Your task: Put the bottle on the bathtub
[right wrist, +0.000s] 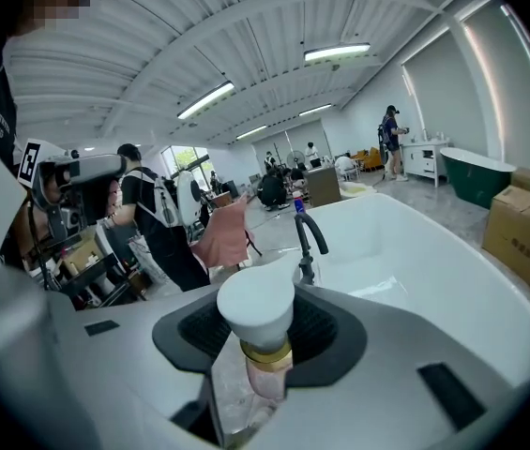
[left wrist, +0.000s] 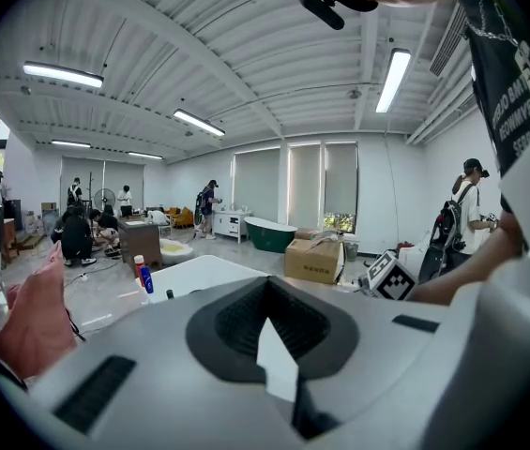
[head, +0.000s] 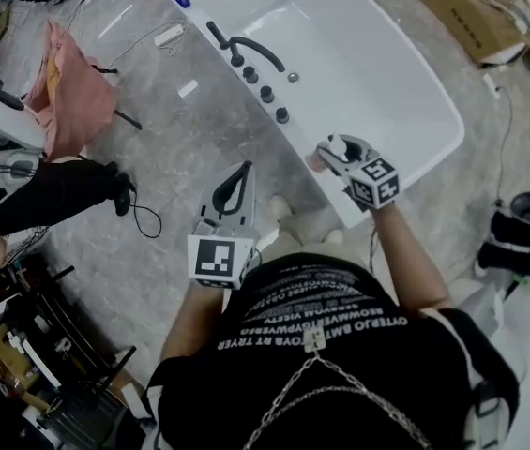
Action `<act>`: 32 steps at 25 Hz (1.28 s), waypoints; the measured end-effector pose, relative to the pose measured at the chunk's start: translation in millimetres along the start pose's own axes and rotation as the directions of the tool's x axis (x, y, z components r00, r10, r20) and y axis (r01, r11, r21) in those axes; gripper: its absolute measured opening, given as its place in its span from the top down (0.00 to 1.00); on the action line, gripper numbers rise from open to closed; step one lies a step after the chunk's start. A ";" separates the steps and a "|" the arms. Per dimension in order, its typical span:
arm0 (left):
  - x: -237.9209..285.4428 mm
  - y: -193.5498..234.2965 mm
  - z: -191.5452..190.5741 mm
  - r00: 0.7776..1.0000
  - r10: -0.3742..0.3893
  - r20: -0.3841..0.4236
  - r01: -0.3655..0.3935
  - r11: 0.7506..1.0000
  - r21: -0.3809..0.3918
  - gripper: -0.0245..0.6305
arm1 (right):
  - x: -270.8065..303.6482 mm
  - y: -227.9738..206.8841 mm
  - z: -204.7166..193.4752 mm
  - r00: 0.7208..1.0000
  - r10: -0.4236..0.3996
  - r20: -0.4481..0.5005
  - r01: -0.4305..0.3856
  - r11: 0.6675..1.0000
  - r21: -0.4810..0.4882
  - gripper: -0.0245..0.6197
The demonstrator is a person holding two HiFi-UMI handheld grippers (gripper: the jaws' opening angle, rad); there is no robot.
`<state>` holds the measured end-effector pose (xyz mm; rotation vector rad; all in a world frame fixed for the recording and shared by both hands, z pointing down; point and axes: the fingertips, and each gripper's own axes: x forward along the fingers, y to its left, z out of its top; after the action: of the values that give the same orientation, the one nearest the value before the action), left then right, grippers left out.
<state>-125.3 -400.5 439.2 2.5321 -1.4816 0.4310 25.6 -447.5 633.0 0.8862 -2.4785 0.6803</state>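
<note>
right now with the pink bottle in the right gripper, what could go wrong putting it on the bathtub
1. The right gripper grips the pink bottle with the white cap and gold band near the narrow rim of the white bathtub. Set down off-centre, it could tip into the tub or onto the grey floor.
2. The black faucet and round knobs crowd part of that rim, so a knock is possible.

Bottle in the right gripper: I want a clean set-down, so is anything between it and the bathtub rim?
Nothing visible is. The right gripper holds the bottle at the bathtub rim, which looks bare there. The black faucet and its knobs stand farther along the same rim, clear of the bottle.
</note>
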 end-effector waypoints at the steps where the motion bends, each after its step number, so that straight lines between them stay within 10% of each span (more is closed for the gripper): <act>1: 0.3 1.8 -2.4 1.000 0.005 -0.003 -0.005 1.000 -0.011 0.96 | 4.0 -3.6 -2.8 1.000 -0.004 -0.009 0.004 1.000 0.002 0.73; 32: -6.7 6.1 -37.4 0.997 0.040 -0.070 -0.046 0.995 -0.088 0.96 | 74.1 -42.5 -104.1 0.974 -0.063 -0.216 0.067 0.998 0.011 0.72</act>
<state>-139.7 -387.0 472.3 2.3970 -1.4988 0.4423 24.4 -451.4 767.6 0.8476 -2.2450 0.7363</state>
